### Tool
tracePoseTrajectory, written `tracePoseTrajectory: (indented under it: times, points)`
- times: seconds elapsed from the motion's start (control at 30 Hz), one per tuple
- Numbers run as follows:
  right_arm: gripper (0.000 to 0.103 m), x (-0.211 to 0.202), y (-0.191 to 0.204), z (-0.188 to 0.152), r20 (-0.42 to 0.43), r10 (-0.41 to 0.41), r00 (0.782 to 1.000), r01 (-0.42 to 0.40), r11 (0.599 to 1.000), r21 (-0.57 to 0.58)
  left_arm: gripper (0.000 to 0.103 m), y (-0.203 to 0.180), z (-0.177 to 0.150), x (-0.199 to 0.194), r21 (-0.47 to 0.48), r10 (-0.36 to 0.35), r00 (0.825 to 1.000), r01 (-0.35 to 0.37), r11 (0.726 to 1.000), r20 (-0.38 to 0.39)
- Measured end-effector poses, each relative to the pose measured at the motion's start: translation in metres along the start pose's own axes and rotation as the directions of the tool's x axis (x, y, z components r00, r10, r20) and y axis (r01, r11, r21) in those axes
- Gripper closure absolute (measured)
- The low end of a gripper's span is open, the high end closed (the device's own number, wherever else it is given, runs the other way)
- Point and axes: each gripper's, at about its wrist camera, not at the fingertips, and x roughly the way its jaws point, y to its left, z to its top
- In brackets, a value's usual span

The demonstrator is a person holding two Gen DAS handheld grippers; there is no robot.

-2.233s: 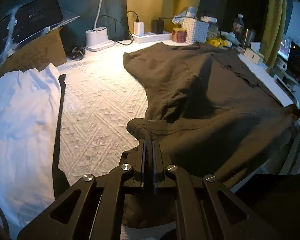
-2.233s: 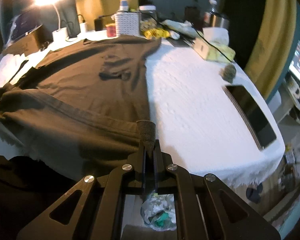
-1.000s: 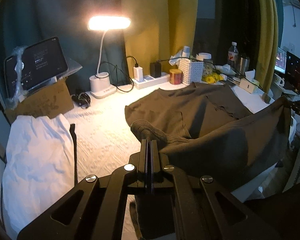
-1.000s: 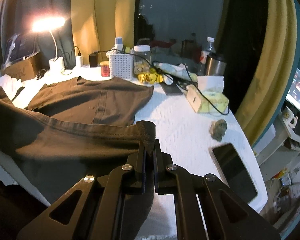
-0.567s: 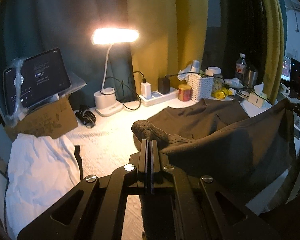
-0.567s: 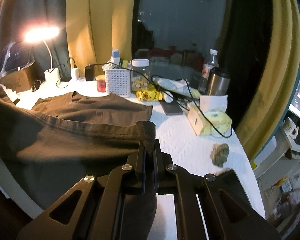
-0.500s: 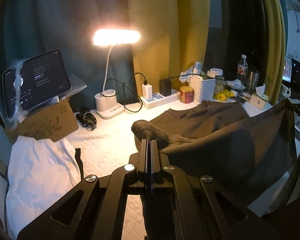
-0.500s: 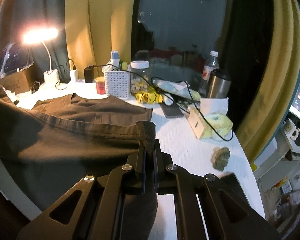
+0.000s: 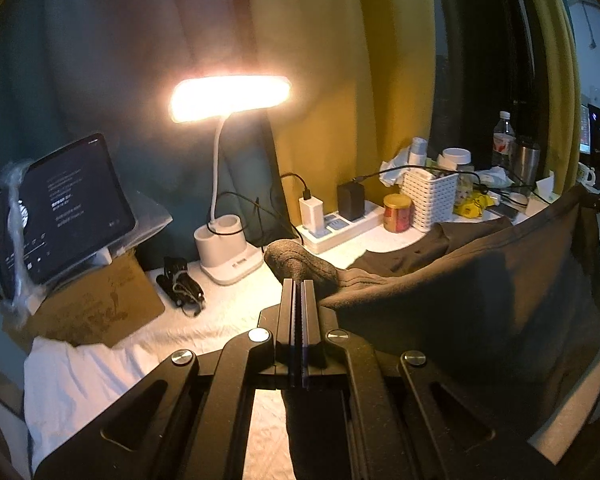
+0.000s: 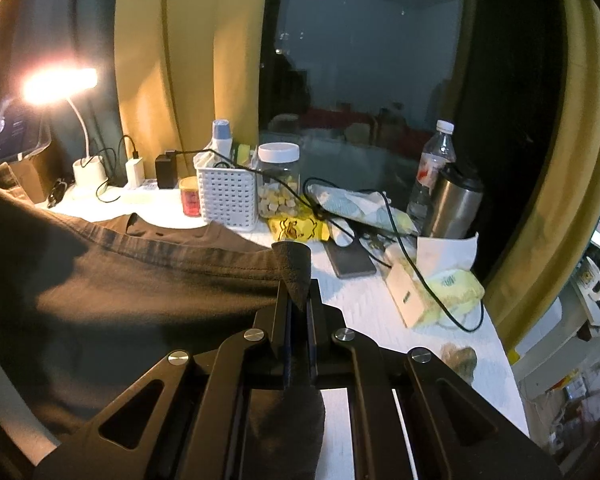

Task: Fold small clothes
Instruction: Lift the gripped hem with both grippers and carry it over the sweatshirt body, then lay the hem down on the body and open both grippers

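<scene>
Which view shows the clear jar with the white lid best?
Right wrist: the clear jar with the white lid stands unobstructed beside the white basket, contents visible. Left wrist shows only its lid behind that basket.

Showing matte black plastic throughout: left tool (image 9: pixel 298 284) and right tool (image 10: pixel 297 286), each built from two flat narrow finger plates running forward from a pair of broad angled linkage arms. Carrying four round silver screw heads across the linkages. Bearing teardrop-shaped cutouts in the outer arms. Glinting faintly blue along the inner finger edges.
</scene>
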Motion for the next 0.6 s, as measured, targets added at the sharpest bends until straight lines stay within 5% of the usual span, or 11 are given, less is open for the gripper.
tracePoseTrajectory:
  times: [0.6]
  points:
    - [0.096,0.091,0.001,0.048,-0.001,-0.002,1.0,0.002,0.999,-0.033,0.103,0.018,0.016,0.078,-0.002,0.02,0.999,-0.02,1.0,-0.027]
